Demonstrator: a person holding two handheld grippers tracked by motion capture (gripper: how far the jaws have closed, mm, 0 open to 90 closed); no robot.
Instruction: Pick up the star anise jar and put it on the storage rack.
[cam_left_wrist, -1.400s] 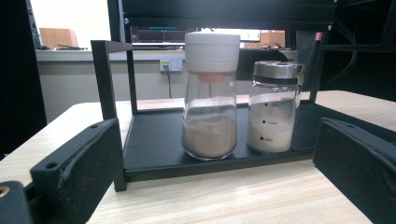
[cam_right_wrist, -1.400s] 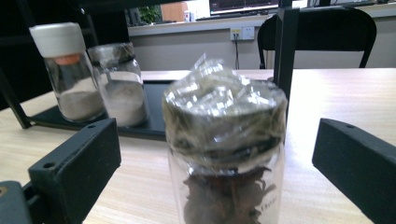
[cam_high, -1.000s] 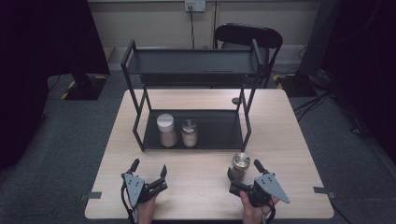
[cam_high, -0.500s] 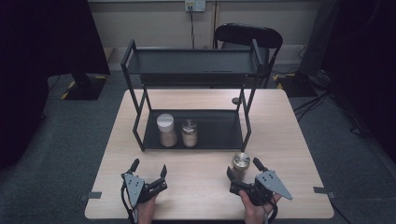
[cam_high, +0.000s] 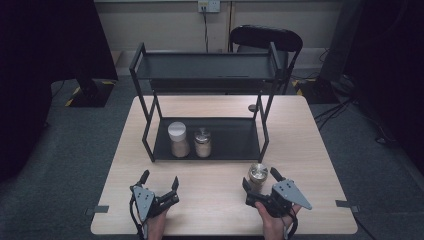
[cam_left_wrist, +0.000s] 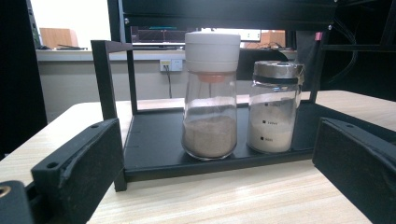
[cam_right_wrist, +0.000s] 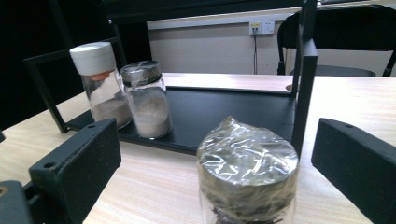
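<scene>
Between the spread jaws of the right gripper (cam_high: 259, 183), empty and nearer than the likewise released left gripper (cam_high: 159, 182), an upright foil-capped jar (cam_high: 258, 175) is found on the tabletop (cam_high: 210, 200), just before the black rack (cam_high: 200, 80).

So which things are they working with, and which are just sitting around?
Being used:
right gripper, open around the foil-topped jar
black shelf rack, probably where it goes

Just there:
white-lidded jar
metal-lidded jar
left gripper
chair
</scene>
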